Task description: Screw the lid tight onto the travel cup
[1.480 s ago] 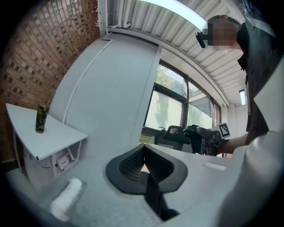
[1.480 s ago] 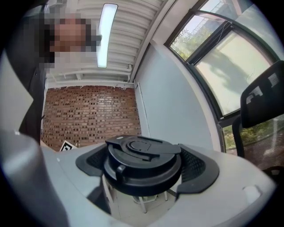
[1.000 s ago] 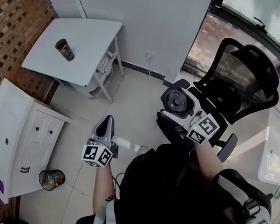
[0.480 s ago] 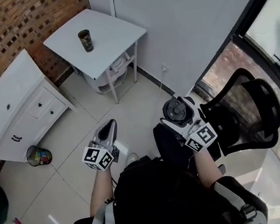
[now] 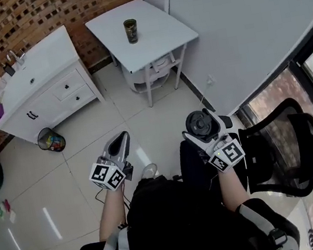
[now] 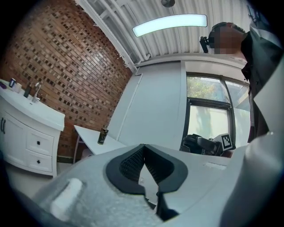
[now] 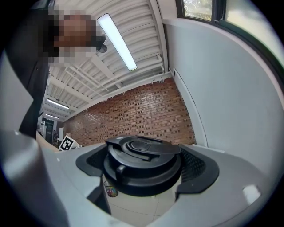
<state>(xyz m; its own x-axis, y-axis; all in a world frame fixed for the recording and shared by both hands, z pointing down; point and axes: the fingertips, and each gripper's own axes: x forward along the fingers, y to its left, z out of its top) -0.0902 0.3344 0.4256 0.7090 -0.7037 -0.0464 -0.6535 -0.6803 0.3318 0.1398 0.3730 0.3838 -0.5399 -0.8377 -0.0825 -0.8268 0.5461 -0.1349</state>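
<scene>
Right gripper (image 5: 202,125) spread wide and pinching the black lid (image 7: 142,156) by its rim; left gripper (image 5: 122,138) pressed together on nothing.

The job looks barely begun: the lid is picked up, but the cup (image 5: 131,30) stands open on the small white table (image 5: 159,35) against the far wall, well apart from both grippers. What is left, as I judge it, is carrying the lid over, steadying the cup, setting the lid on its mouth and turning it tight. The table top holds only the cup. A white cabinet (image 5: 42,81) with a sink stands beside it against a brick wall (image 5: 20,19), with a small waste bin (image 5: 51,139) at its foot. The floor (image 5: 142,109) is pale tile, and a black office chair (image 5: 286,153) sits by the window at the person's right.
</scene>
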